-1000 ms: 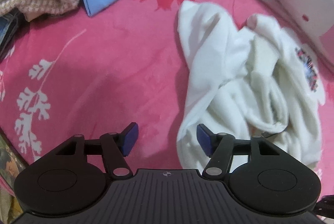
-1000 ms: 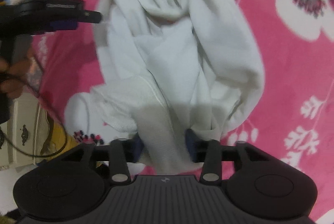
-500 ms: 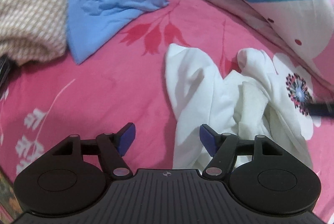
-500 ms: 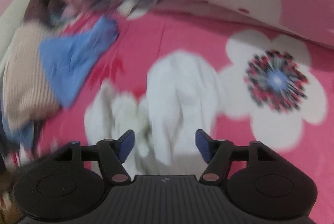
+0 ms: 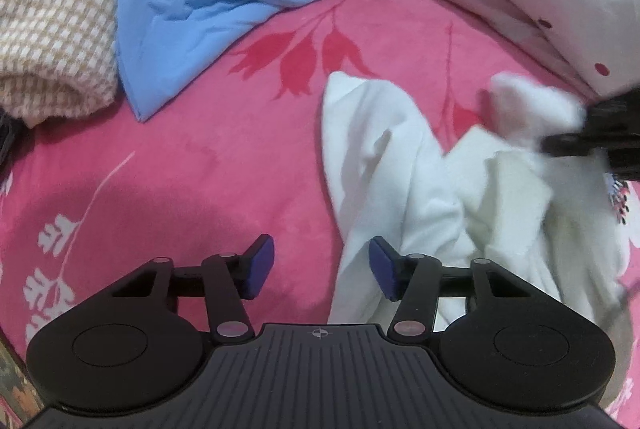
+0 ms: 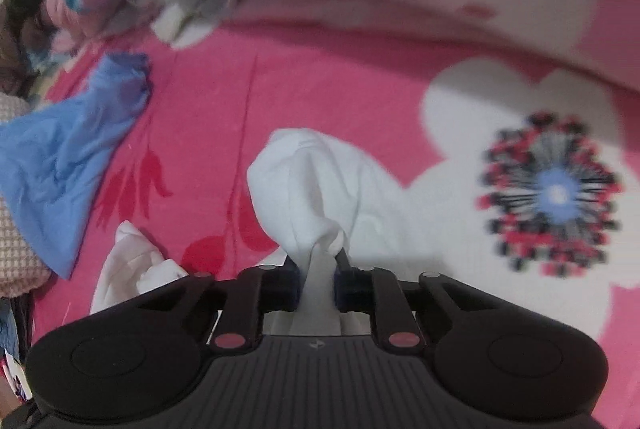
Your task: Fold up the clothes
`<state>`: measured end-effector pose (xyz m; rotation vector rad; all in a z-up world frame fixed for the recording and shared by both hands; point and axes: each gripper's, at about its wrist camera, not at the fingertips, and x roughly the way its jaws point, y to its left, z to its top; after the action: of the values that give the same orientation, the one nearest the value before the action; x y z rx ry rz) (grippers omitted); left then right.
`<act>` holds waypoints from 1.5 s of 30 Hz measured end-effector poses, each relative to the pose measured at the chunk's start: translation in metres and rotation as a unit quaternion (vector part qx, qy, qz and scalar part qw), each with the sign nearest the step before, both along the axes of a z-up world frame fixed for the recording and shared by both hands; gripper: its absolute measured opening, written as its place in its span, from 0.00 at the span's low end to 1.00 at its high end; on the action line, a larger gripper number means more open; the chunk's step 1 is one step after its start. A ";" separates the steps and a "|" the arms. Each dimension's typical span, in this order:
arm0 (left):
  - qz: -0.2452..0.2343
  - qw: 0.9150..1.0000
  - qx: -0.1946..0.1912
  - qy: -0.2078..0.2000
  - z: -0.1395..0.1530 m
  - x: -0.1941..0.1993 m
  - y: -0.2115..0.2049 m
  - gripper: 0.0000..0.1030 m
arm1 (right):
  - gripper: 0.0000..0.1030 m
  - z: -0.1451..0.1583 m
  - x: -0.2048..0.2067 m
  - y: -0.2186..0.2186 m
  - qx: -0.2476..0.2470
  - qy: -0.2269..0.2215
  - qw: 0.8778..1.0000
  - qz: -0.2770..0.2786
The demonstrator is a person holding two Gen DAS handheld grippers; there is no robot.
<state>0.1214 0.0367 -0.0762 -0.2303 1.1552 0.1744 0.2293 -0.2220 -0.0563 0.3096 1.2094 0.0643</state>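
Your right gripper (image 5: 600, 141) is running off the frame edge beside the white garment (image 5: 420, 189), so you are seeing only part of it. The flower print (image 6: 552, 193) near that garment is blurring. The garment's pinched fold is disappearing behind your gripper body.
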 end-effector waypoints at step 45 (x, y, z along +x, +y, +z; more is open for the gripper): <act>-0.056 0.998 -0.004 -0.011 -0.004 -0.008 -0.014 0.62 | 0.05 -0.047 -0.069 -0.004 0.116 0.066 0.991 0.011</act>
<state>0.1132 0.0222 -0.0798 -0.1727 1.1433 0.0682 0.1599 -0.2264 -0.1033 0.5091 1.3396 0.2077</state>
